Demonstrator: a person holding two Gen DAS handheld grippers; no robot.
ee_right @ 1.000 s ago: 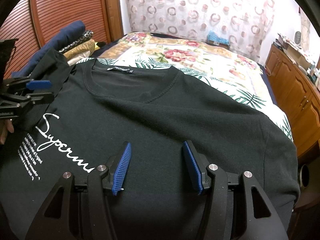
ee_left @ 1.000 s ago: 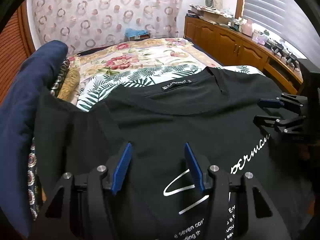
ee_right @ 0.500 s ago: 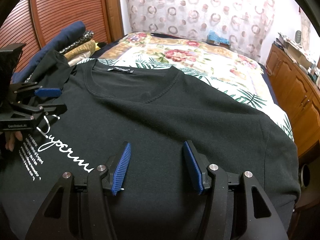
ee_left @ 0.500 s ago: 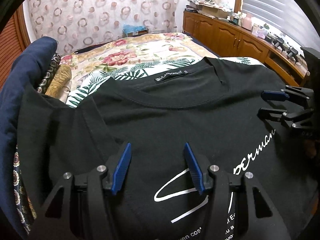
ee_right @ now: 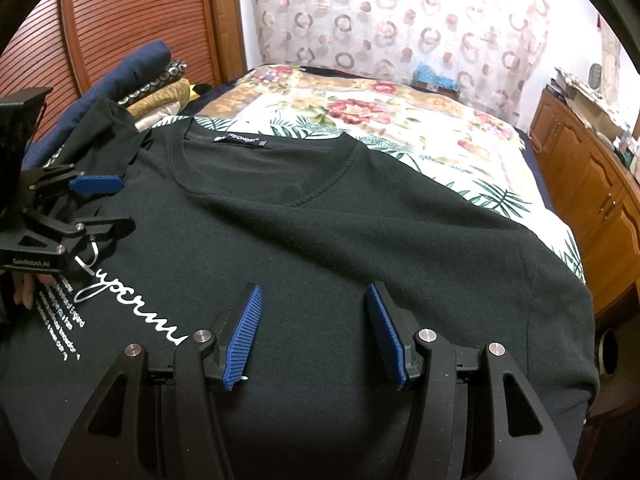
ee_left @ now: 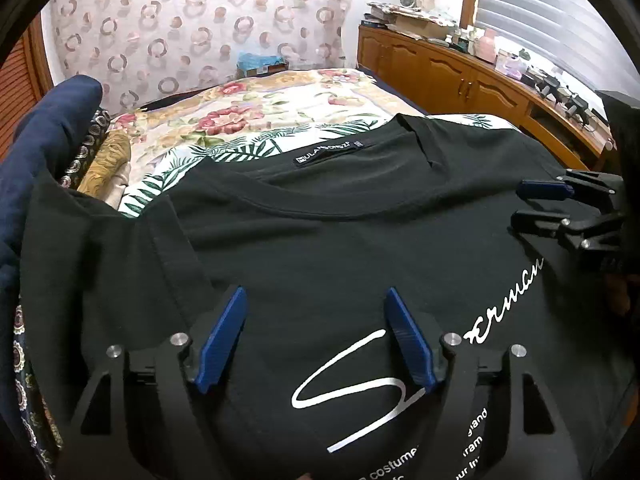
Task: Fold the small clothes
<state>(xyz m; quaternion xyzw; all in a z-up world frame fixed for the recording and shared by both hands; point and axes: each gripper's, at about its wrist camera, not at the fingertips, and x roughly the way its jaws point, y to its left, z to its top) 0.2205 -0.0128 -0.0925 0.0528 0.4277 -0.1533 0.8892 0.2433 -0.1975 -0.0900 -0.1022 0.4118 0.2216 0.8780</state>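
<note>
Since the earlier frame the left gripper (ee_left: 316, 328) has spread its jaws wider over the black T-shirt (ee_left: 360, 240), nothing caught between them

Both grippers hover just above the shirt, which lies face up across the floral bedspread (ee_right: 360, 112), collar away from the cameras, white script across the chest; the right gripper (ee_right: 314, 332) has its jaws moderately apart and empty, its place unchanged. The left sleeve (ee_left: 100, 248) rides up against a pile of folded fabrics (ee_left: 52, 140) at the bed's edge, while the right sleeve (ee_right: 560, 300) drapes toward the mattress side. My reading: this is the lay-out stage, no fold made yet. Next, each gripper probably needs to drop to an outer edge, at shoulder or hem, pinch a single layer and carry it inward; freeing the bunched left sleeve first looks wise
</note>
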